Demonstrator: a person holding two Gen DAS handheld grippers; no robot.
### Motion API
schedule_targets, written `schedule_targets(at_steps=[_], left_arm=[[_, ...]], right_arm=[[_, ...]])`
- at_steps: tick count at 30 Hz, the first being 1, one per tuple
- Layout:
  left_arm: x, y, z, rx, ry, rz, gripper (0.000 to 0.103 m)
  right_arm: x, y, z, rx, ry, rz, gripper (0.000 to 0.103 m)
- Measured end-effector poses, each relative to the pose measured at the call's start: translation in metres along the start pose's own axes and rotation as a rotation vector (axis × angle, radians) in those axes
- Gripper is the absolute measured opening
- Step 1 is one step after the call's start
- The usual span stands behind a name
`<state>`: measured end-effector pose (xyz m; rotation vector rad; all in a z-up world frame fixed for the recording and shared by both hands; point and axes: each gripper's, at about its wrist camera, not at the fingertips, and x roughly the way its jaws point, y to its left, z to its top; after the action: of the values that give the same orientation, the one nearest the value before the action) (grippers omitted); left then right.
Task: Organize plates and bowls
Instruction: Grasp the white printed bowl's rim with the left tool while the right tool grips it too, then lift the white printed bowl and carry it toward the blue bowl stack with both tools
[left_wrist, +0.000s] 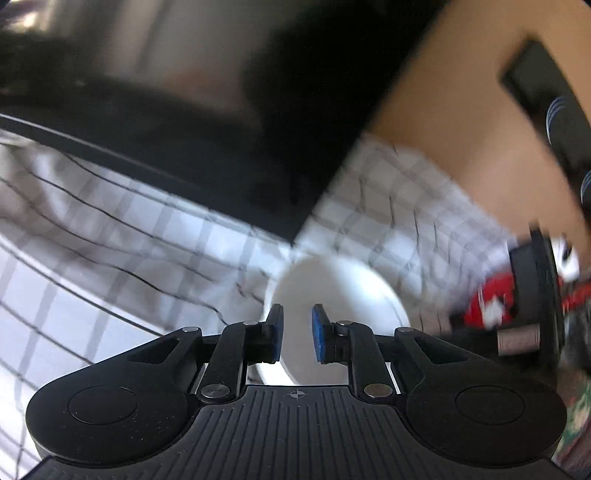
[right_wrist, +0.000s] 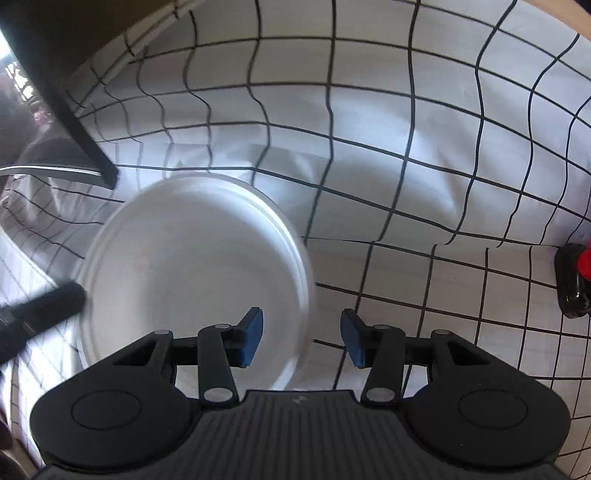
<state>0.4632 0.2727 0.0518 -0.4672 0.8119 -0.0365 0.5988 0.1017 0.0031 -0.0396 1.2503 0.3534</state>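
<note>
In the blurred left wrist view a white plate or bowl lies on the checked cloth just beyond my left gripper. Its jaws stand a narrow gap apart with the white dish between them; whether they touch it I cannot tell. In the right wrist view a stack of white plates lies on the checked cloth. My right gripper is open and empty, hovering over the stack's right rim. A dark blurred object, perhaps the other gripper, reaches the stack's left edge.
A large black screen-like panel stands behind the cloth, its corner near the plates. A black and red object sits at the right edge. Red and black items lie right of the dish.
</note>
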Motion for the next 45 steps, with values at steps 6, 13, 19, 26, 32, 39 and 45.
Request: schedule_targets(at_steps=[6, 13, 19, 26, 32, 39, 45], left_arm=[[0.013, 0.016, 0.000, -0.071, 0.040, 0.048, 0.019], [0.050, 0.014, -0.014, -0.049, 0.136, 0.040, 0.020], [0.083, 0.011, -0.025, -0.025, 0.206, 0.037, 0.023], [0.094, 0.011, -0.026, -0.010, 0.218, 0.022, 0.022], [0.095, 0.016, -0.027, -0.017, 0.211, -0.010, 0.023], [0.076, 0.014, -0.017, -0.015, 0.243, -0.006, 0.018], [0.011, -0.033, 0.000, 0.061, 0.131, 0.003, 0.021]], right_arm=[[-0.016, 0.010, -0.004, -0.061, -0.055, -0.005, 0.048], [-0.015, 0.020, -0.003, -0.124, -0.071, -0.070, 0.048], [0.012, 0.010, 0.002, -0.069, 0.002, -0.039, 0.033], [0.020, 0.000, 0.001, -0.042, 0.033, -0.029, 0.025], [0.025, 0.001, 0.000, -0.029, 0.035, -0.023, 0.024], [-0.003, 0.003, -0.006, -0.031, -0.024, -0.013, 0.020], [-0.075, -0.002, -0.025, -0.032, -0.141, 0.030, 0.018]])
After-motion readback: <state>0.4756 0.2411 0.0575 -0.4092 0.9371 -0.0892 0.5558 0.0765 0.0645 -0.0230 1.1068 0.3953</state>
